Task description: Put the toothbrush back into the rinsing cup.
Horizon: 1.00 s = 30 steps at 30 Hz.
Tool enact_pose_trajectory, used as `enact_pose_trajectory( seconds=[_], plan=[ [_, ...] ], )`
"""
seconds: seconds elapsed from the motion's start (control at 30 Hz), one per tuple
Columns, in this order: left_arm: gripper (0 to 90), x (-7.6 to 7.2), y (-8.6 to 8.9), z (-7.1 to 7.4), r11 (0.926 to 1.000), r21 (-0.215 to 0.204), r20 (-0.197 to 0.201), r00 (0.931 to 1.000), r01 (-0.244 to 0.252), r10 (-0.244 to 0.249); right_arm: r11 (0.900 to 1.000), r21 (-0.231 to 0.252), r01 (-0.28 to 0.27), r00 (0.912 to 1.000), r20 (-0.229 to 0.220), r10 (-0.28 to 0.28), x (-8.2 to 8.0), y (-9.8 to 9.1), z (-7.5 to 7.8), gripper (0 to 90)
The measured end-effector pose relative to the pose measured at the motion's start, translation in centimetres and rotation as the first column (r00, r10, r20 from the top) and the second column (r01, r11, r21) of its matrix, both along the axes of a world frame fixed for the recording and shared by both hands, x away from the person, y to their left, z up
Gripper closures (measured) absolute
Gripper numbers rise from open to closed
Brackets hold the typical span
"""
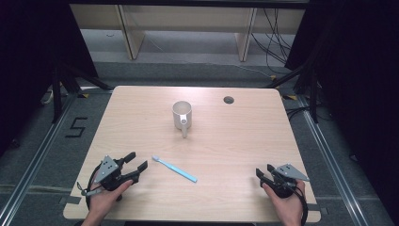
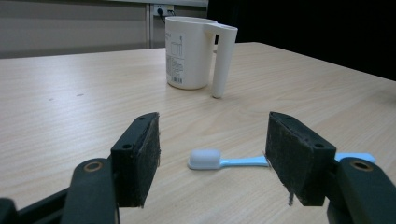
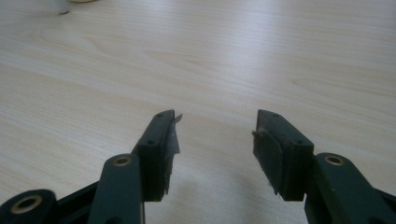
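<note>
- The toothbrush [image 2: 219,161] lies flat on the table [image 1: 235,141], just beyond the left gripper [image 1: 136,162], whose wide jaws hold nothing.
- The right gripper [image 1: 264,172] is well apart, its jaws wide and empty.

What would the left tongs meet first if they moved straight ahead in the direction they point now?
Probably the blue toothbrush: its white head lies on the table just beyond the open left tongs, between the two pads. The white cup stands farther along that line. Depth is hard to judge.

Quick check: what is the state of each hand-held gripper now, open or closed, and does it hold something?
Left hand-held gripper: open, holding nothing; the toothbrush lies on the table just ahead.
Right hand-held gripper: open, holding nothing.
</note>
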<state>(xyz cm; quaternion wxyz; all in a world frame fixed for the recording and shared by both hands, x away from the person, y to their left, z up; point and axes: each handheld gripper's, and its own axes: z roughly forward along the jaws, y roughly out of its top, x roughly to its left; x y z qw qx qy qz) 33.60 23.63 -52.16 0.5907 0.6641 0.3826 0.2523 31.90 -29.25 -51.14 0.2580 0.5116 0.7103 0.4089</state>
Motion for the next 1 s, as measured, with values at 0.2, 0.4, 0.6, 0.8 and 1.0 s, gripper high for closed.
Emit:
enact_pose_trajectory(
  seconds=[0.2, 0.4, 0.6, 0.8, 1.0],
  plan=[
    [34.9, 0.5, -0.2, 0.5, 0.9997, 0.022, 0.010, 0.9999, 0.011, -0.011, 0.9997, -0.024, -0.004, 0.9995, 0.033, 0.005, 0.0, 0.0, 0.4, 49.4],
    [35.1, 0.4, -0.9, 1.0, 0.9969, 0.051, 0.020, 0.9979, 0.061, -0.062, 0.9994, -0.034, -0.001, 1.0000, 0.006, 0.001, -0.2, 0.3, 0.5, 49.3],
    [35.5, 1.1, -1.1, 1.2, 0.9878, 0.075, -0.008, 0.9907, 0.136, -0.136, 0.9997, -0.022, -0.008, 0.9999, 0.015, 0.008, -0.4, 0.7, 1.0, 48.4],
    [35.9, 2.2, -1.8, 1.6, 0.9686, 0.144, -0.045, 0.9791, 0.203, -0.198, 0.9993, -0.033, -0.014, 0.9998, 0.012, 0.014, -0.2, 0.6, 0.8, 48.3],
    [36.2, 3.0, -2.8, 2.6, 0.9273, 0.222, -0.049, 0.9533, 0.301, -0.298, 0.9997, -0.013, -0.022, 0.9998, -0.005, 0.022, -0.1, 0.7, 0.8, 48.3]
  ],
)
